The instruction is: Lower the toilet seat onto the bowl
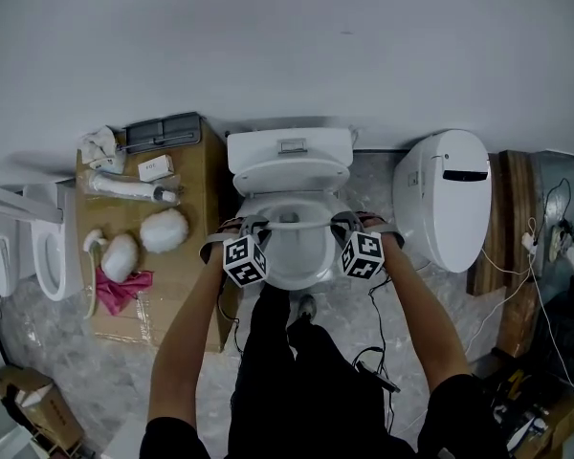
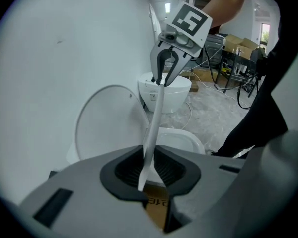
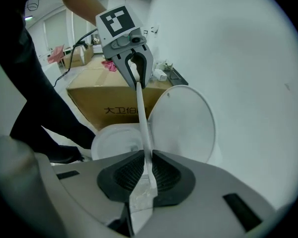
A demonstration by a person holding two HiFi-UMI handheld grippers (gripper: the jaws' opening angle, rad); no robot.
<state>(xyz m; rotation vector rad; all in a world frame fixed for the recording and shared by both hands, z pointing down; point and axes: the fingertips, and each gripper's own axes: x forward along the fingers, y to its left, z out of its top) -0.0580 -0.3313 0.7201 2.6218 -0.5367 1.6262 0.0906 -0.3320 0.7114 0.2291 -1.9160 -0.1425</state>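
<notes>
In the head view a white toilet stands against the wall, its lid point(image 1: 289, 175) leaning back over the tank. The toilet seat point(image 1: 289, 224) shows edge-on as a thin white bar above the bowl point(image 1: 301, 266), part way down. My left gripper point(image 1: 252, 226) grips the seat's left side and my right gripper point(image 1: 342, 223) its right side. In the left gripper view the seat edge point(image 2: 153, 128) runs out from between my left gripper point(image 2: 148, 175) pads to the right gripper point(image 2: 165, 71). In the right gripper view the seat point(image 3: 143, 118) sits pinched in my right gripper point(image 3: 148, 175).
A cardboard box point(image 1: 187, 256) with white bundles and a pink cloth stands just left of the toilet. Another white toilet unit point(image 1: 450, 199) lies to the right. A spare seat point(image 1: 48, 247) rests at far left. Cables point(image 1: 383, 352) trail on the floor beside the person's legs.
</notes>
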